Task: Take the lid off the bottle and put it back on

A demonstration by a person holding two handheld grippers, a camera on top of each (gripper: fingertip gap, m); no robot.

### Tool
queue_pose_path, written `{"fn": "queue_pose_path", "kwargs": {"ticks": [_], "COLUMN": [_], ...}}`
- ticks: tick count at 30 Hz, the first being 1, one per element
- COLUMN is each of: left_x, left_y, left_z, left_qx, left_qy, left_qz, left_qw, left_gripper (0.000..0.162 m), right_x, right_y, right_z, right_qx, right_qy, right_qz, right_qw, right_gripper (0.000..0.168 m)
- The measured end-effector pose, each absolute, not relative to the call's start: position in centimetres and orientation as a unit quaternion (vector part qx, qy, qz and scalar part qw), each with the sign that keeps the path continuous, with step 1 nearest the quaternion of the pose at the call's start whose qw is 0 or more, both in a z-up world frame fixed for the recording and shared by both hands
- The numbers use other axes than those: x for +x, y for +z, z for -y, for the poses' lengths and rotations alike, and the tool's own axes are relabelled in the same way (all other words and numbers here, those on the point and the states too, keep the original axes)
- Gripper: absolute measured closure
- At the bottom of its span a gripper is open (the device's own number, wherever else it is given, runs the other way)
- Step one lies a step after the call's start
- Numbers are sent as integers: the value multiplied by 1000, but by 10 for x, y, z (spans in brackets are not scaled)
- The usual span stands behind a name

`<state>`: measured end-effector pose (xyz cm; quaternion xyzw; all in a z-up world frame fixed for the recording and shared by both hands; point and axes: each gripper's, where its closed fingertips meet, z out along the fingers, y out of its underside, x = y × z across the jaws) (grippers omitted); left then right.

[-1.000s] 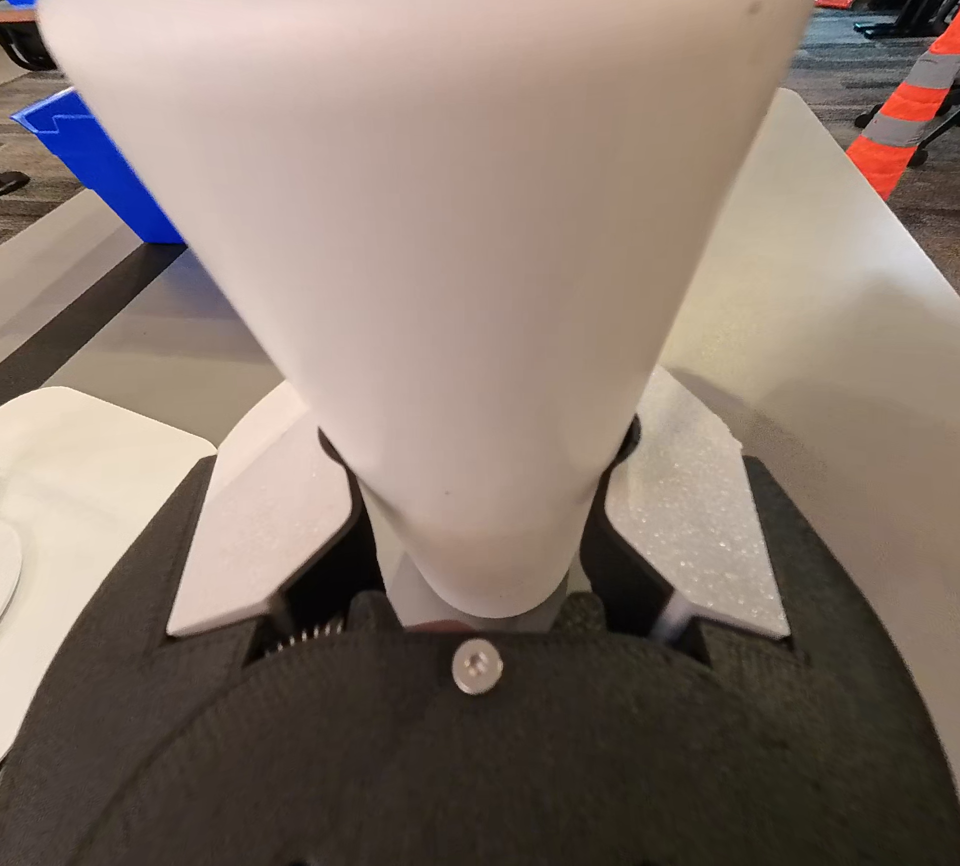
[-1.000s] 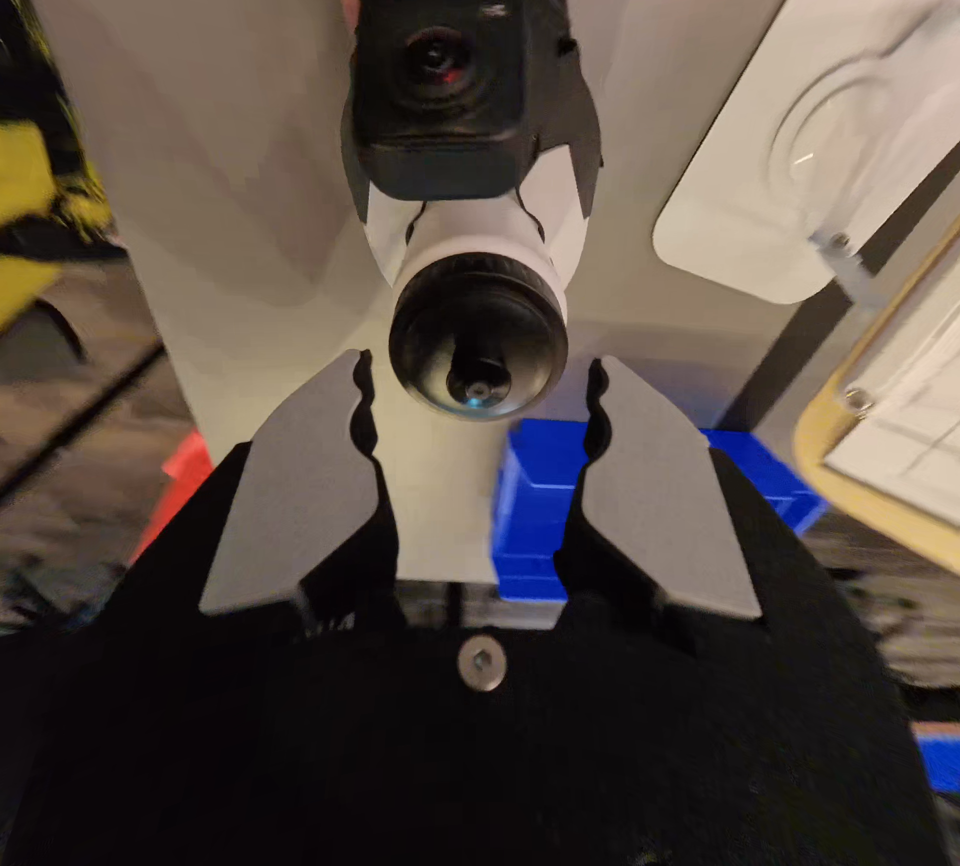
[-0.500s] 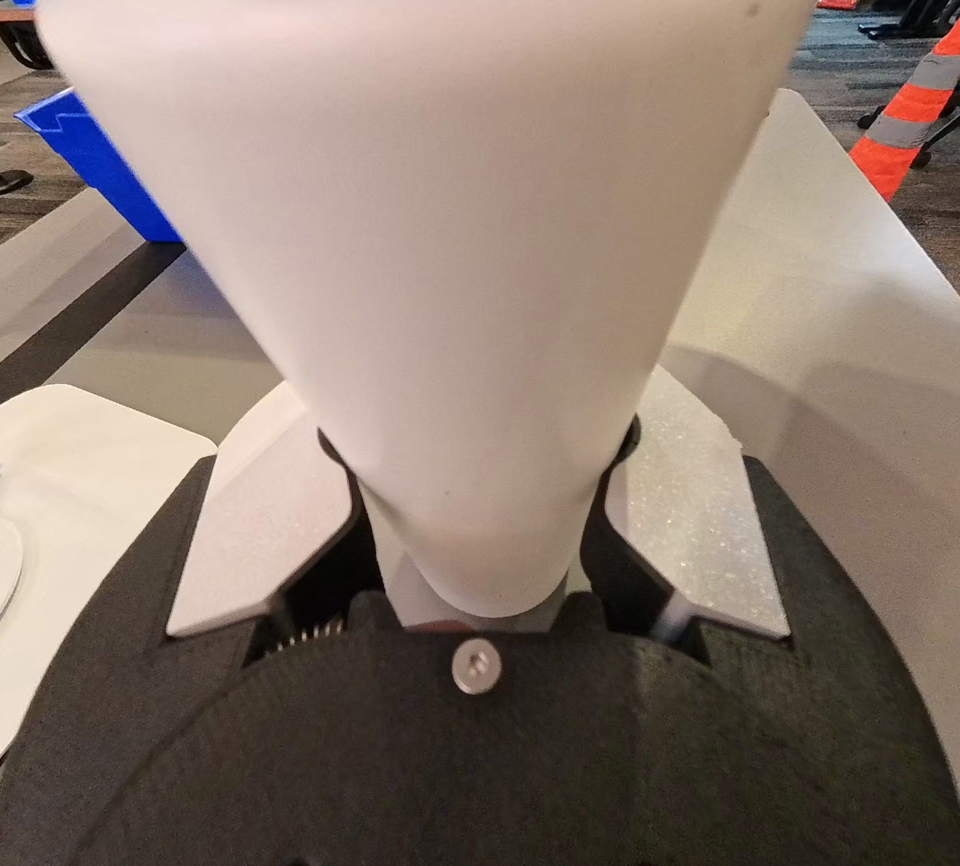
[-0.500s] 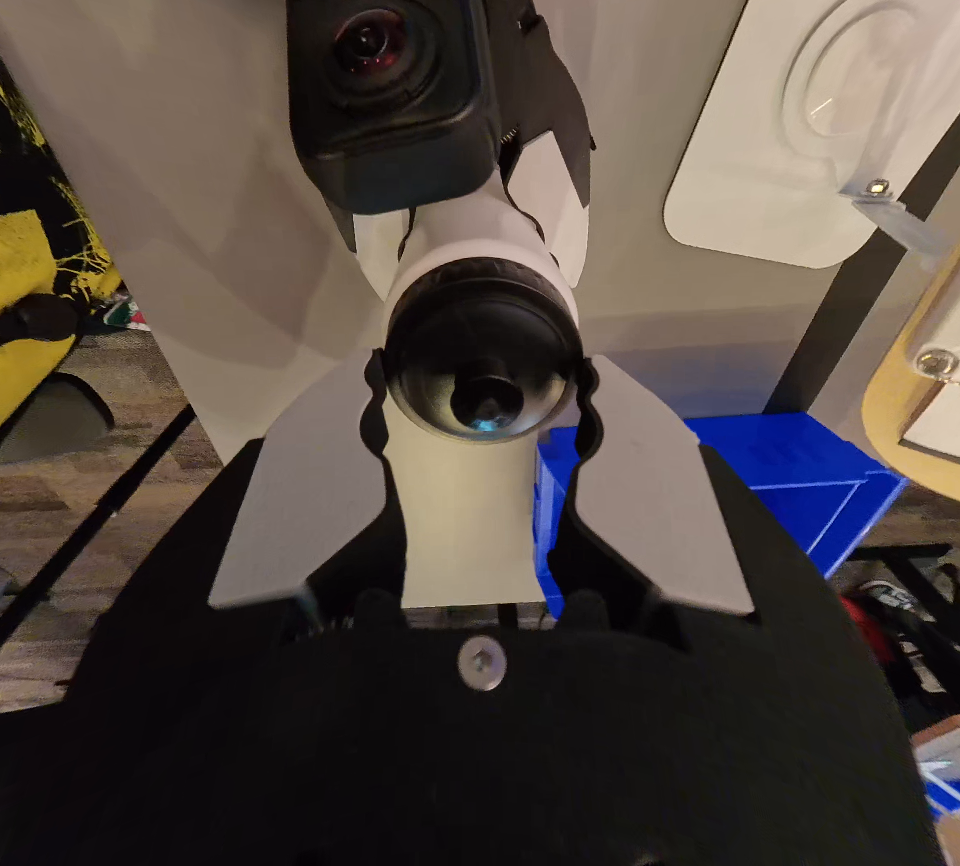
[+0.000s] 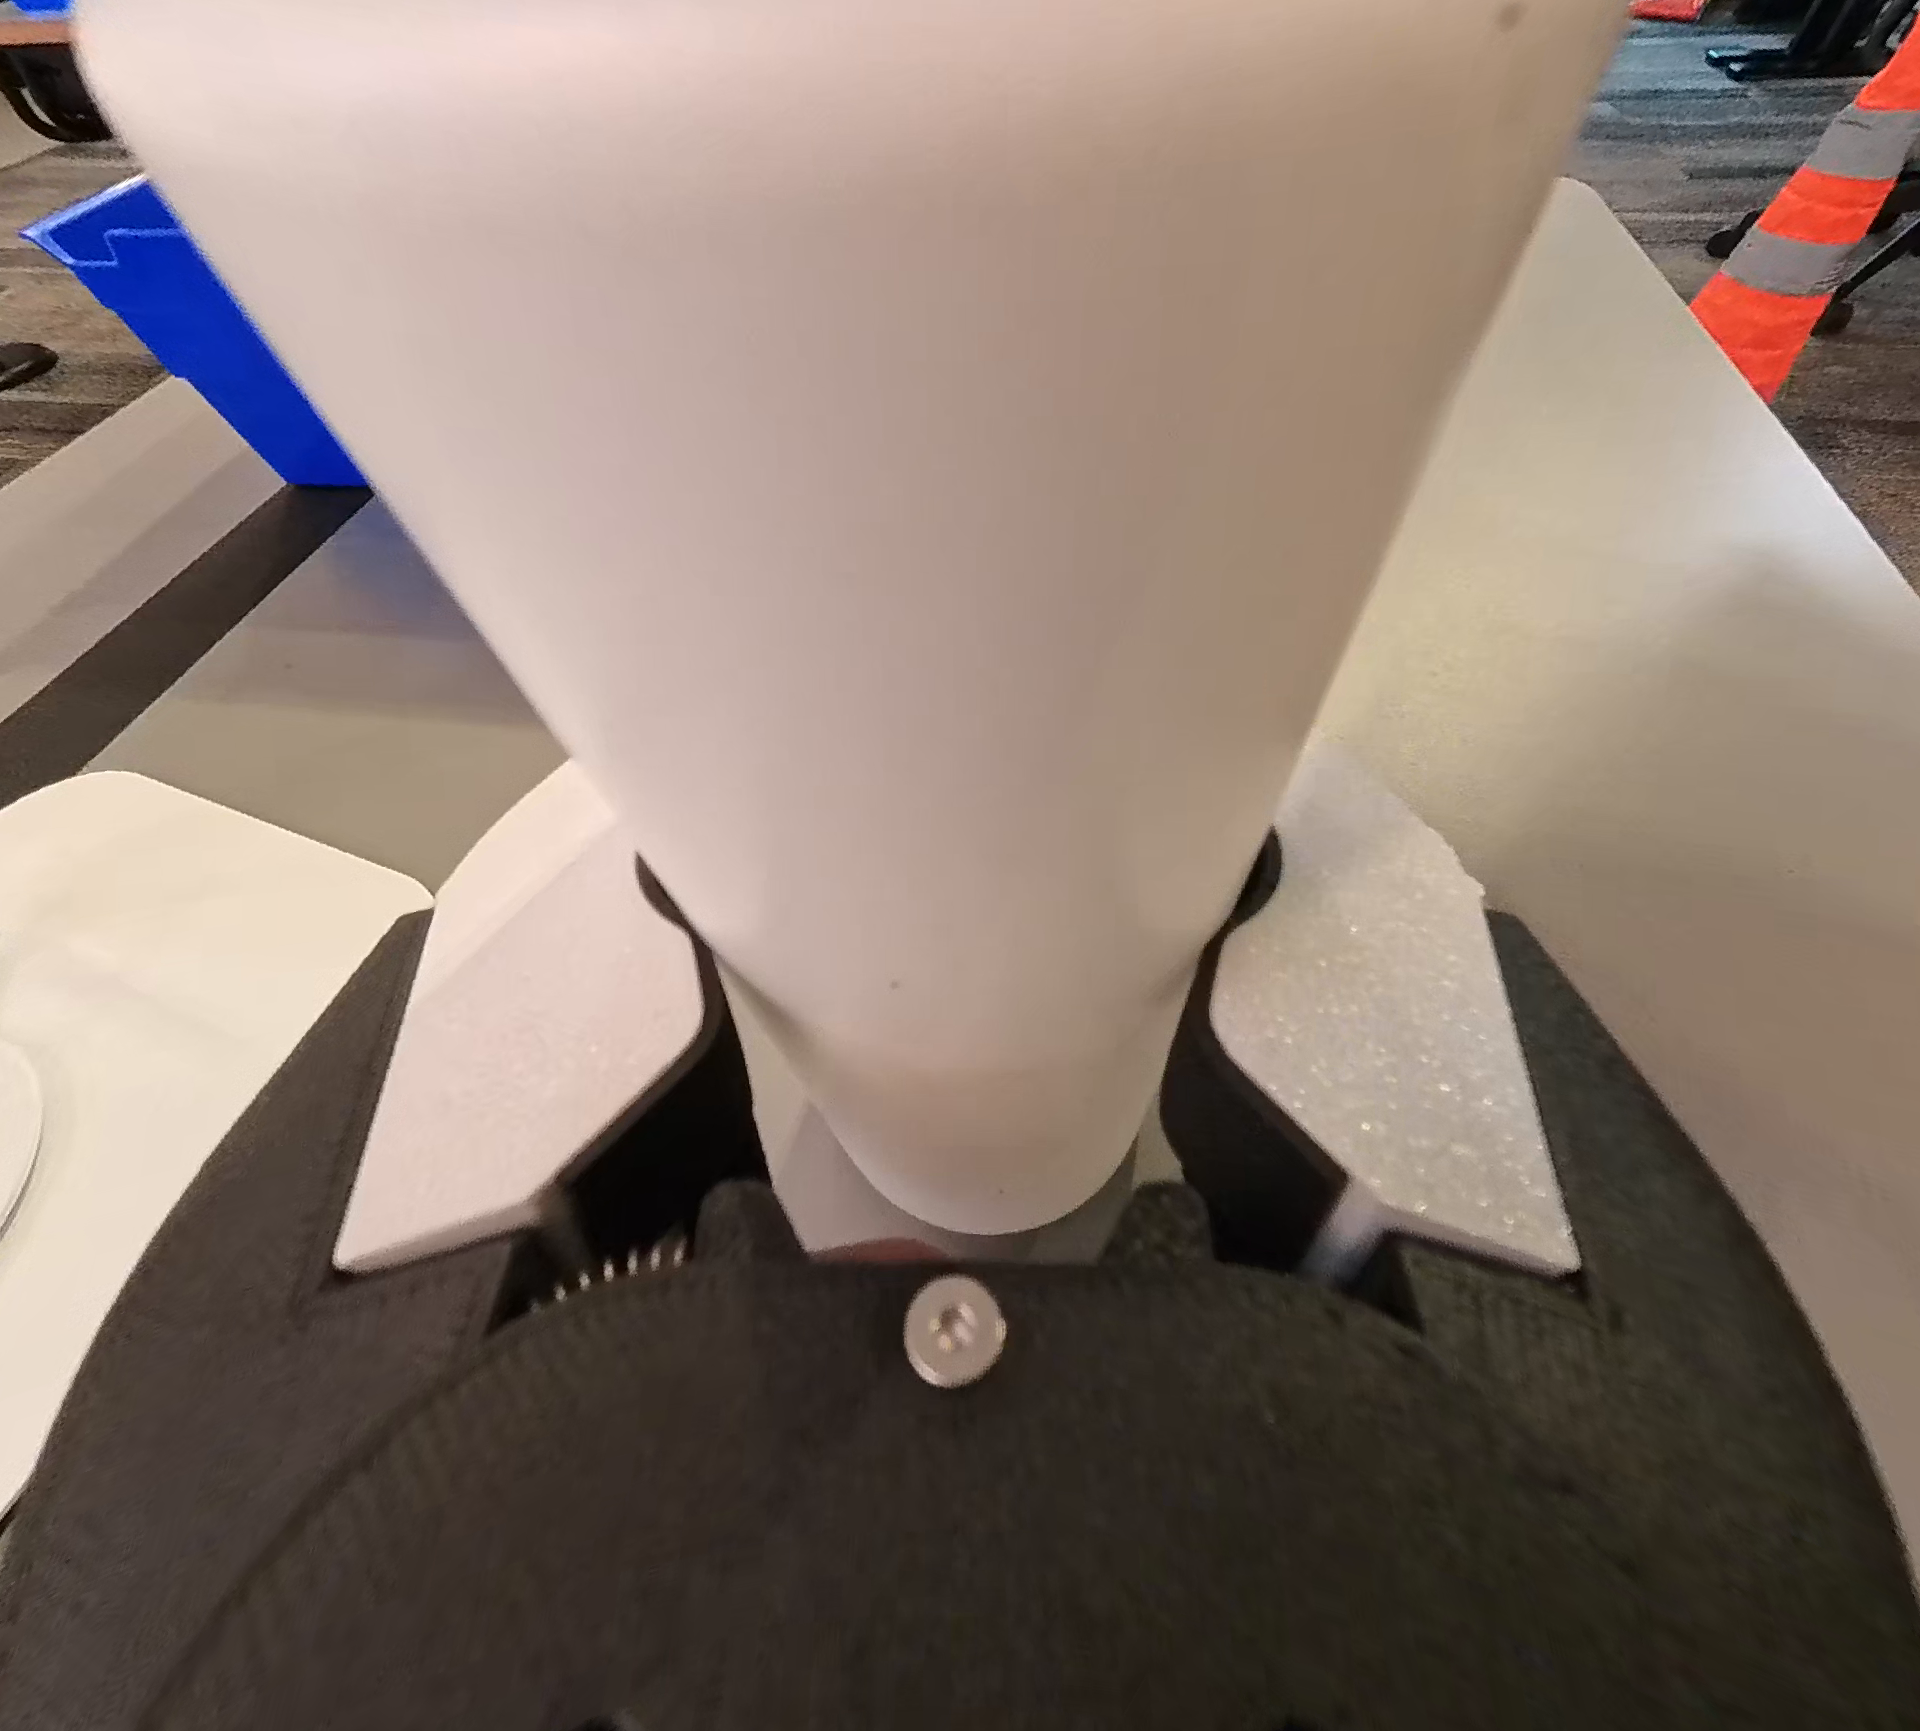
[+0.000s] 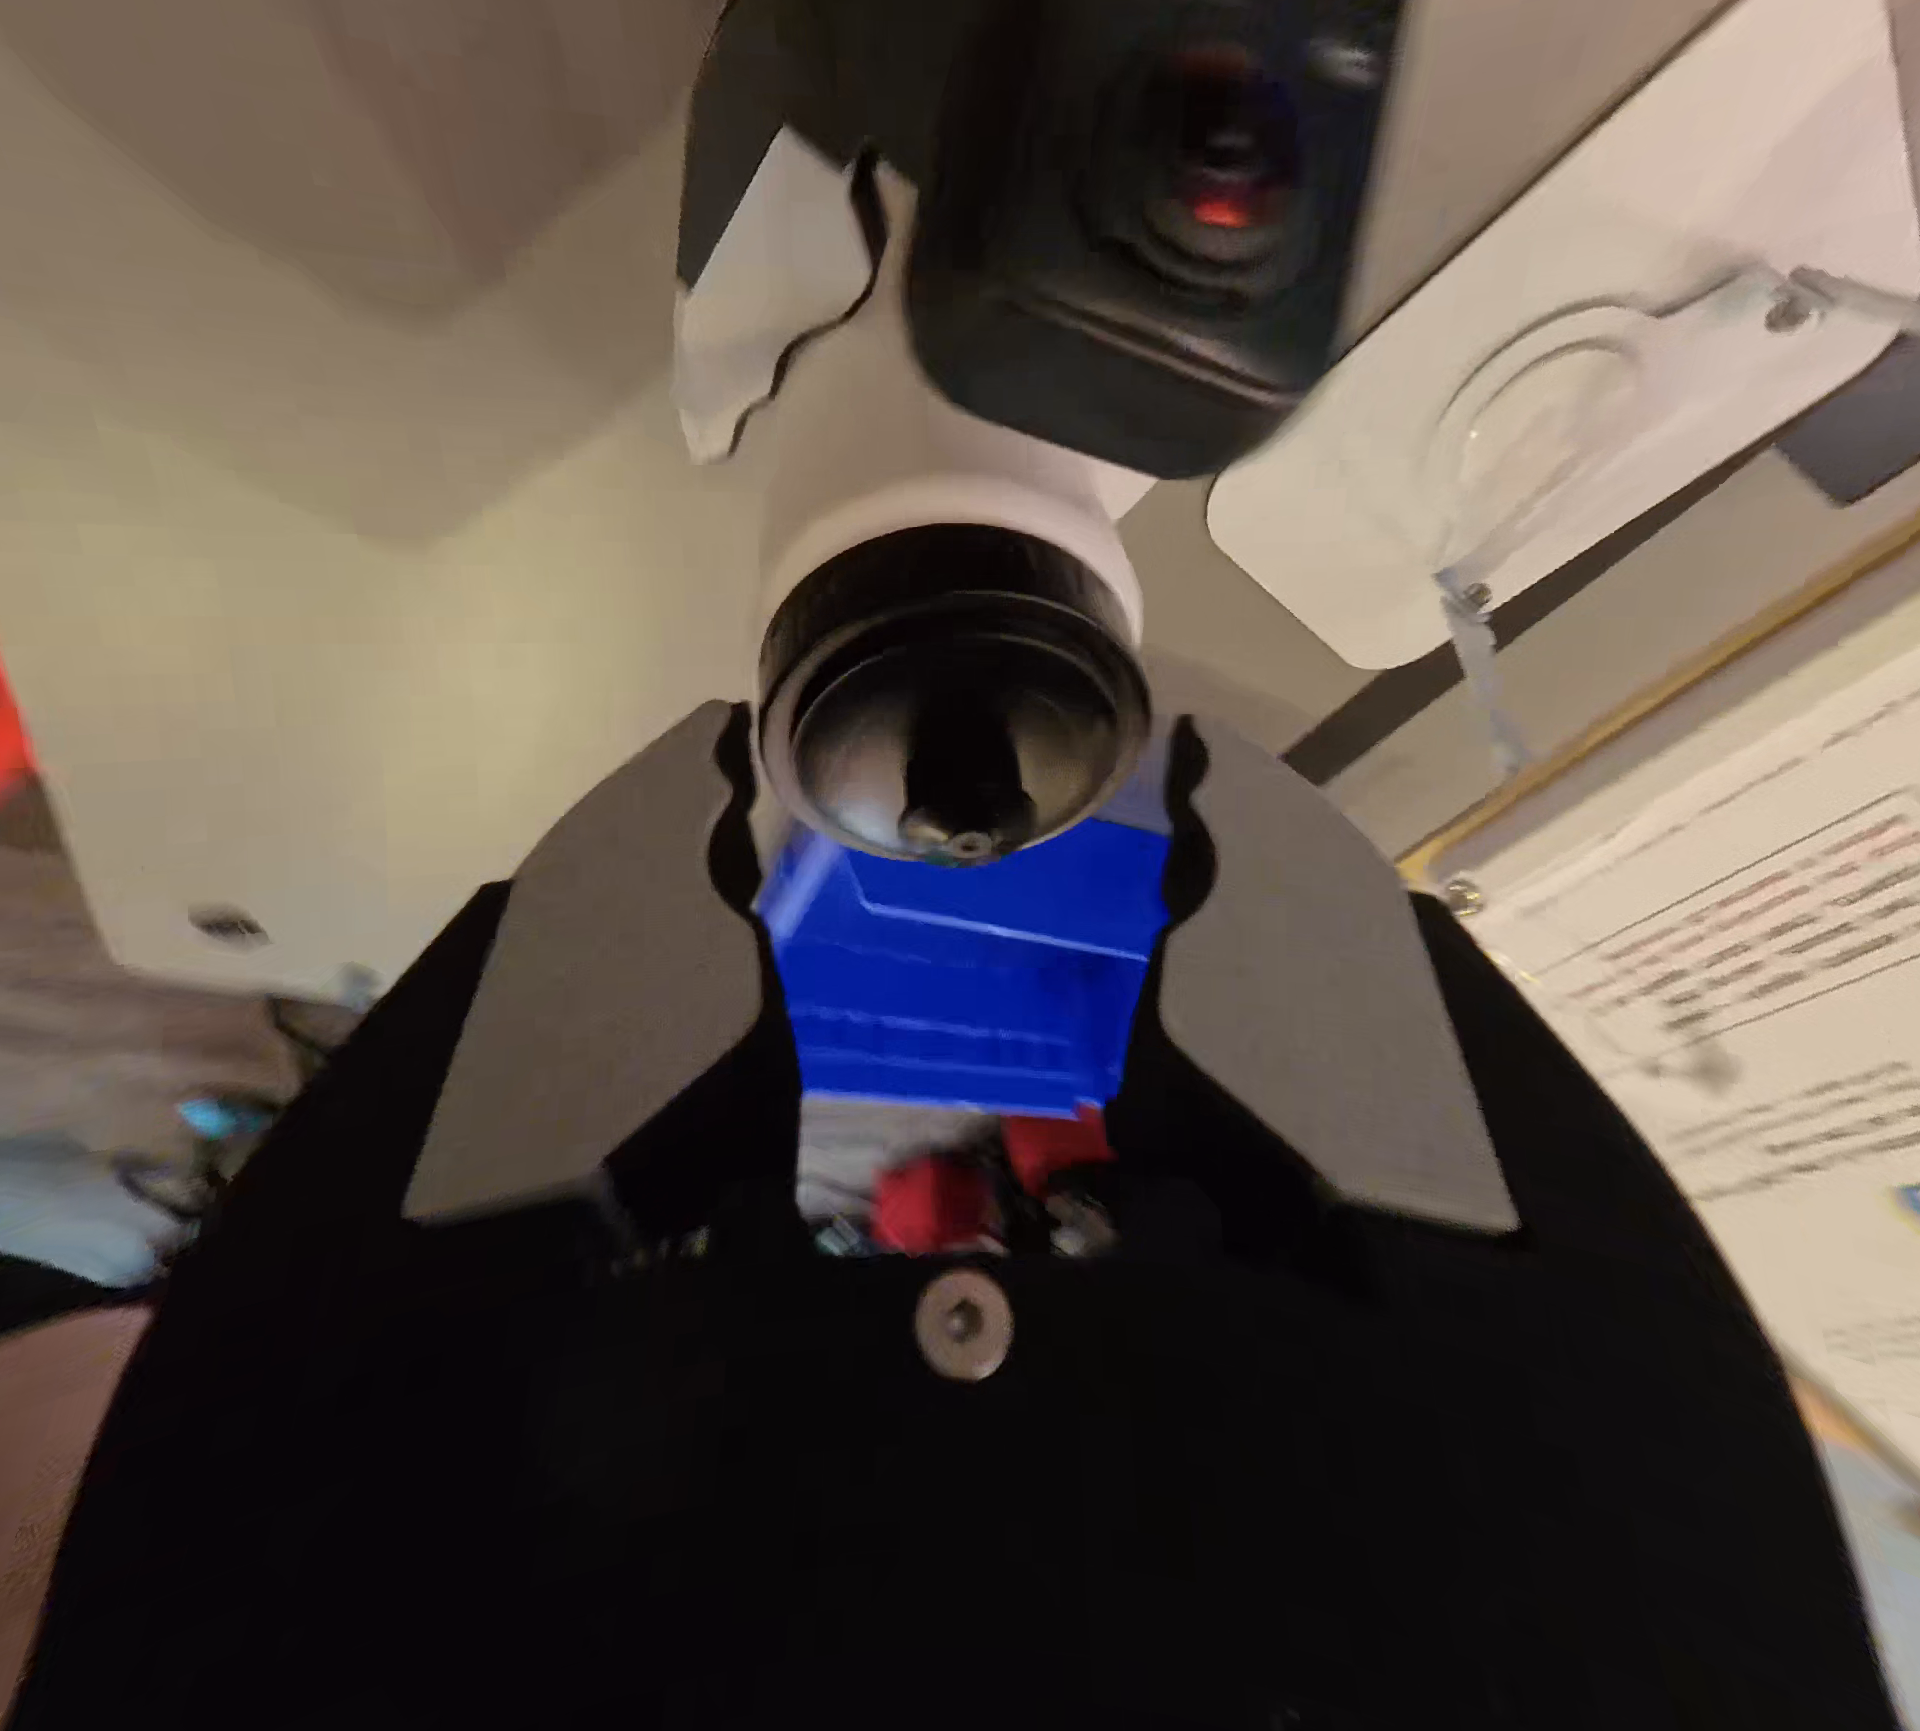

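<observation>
Your left claw (image 5: 956, 985) clamps white bottle (image 5: 883, 434) low on its body, bottle held above grey table (image 5: 1558, 642) and filling most of left wrist view. Black lid (image 6: 951, 694) sits on bottle's top, facing your right claw (image 6: 961, 777). Right claw spread wide; fingertips (image 6: 665, 808) flank lid, left one very close, whether touching cannot tell. Right view blurred. Blue bin (image 5: 197, 331) beyond table's far edge. Orange cone (image 5: 1829, 175) on floor, far right.
</observation>
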<state>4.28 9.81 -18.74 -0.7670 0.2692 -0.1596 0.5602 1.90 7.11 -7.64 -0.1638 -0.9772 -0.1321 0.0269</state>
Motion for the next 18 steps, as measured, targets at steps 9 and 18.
{"fn": "queue_pose_path", "kwargs": {"ticks": [9,18], "left_x": [43,43], "left_y": [-187,-187], "left_z": [-98,-98], "left_qx": [-767,-767], "left_qy": [-159,-158], "left_qz": [-269,-268], "left_qw": [560,561], "left_gripper": [61,61], "right_x": [24,23], "right_y": [-78,-80], "right_z": [-67,-70], "right_qx": [-396,-217], "right_qy": [-1,-72], "right_qz": [918,973], "right_qw": [5,20], "right_gripper": [95,97]}}
